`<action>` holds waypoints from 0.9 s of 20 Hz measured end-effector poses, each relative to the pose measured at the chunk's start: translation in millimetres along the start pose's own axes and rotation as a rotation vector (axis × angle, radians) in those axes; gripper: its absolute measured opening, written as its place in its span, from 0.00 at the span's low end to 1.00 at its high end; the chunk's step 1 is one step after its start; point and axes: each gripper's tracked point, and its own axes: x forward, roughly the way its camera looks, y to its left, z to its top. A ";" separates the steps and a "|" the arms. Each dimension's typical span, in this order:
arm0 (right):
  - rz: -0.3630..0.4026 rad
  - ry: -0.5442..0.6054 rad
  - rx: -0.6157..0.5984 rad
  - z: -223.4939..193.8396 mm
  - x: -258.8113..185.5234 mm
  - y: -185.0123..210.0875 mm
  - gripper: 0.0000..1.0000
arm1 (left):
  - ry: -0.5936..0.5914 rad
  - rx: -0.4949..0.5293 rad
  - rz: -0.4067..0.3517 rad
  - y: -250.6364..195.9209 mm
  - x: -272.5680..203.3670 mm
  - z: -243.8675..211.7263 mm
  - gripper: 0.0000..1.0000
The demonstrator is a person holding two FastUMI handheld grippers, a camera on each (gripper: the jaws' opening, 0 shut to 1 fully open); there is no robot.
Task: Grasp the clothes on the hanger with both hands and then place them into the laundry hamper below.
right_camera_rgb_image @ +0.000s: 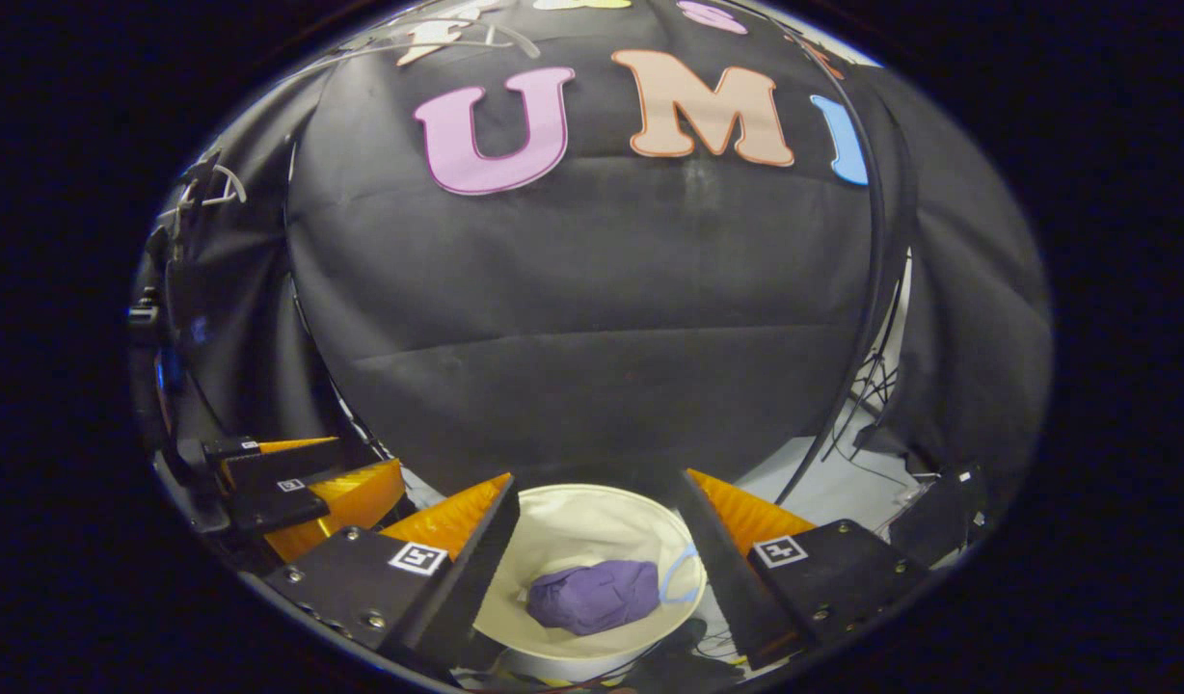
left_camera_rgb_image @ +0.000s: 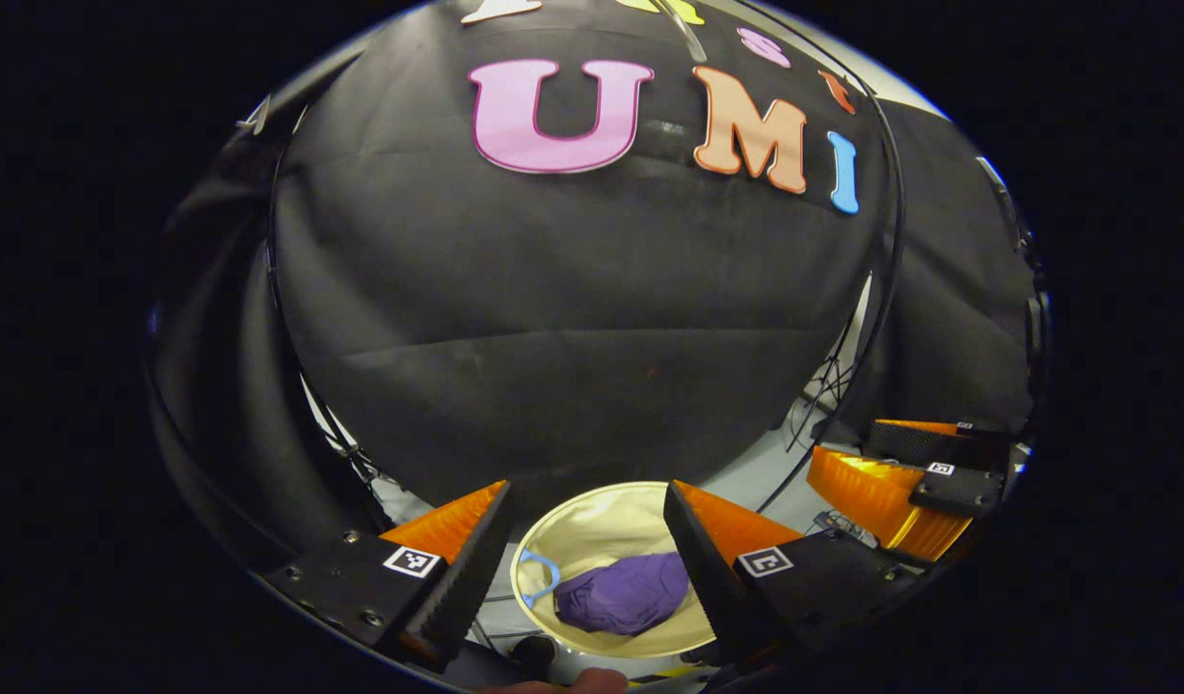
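Inside the cream hamper lies the purple garment (bunched), both grippers' jaws spread, empty

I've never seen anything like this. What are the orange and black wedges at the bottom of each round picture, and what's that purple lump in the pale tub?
Those wedges are the fingers of two hand-held grippers; a person carries one in each hand. Each picture comes from a camera riding on one gripper, looking out along its own fingers. In the left gripper view the left gripper is open and holds nothing, and the right gripper shows off to the side. The right gripper view is the mirror case: its own fingers are open and empty too. Below both stands a cream hamper with a blue handle loop. The purple lump is the clothes, bunched up inside it. Behind hangs the booth's black cloth wall.
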 end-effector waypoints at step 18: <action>0.019 -0.332 -0.061 137.8 -114.8 25.7 0.99 | -0.269 -0.005 0.003 -2.2 -108.2 141.6 0.95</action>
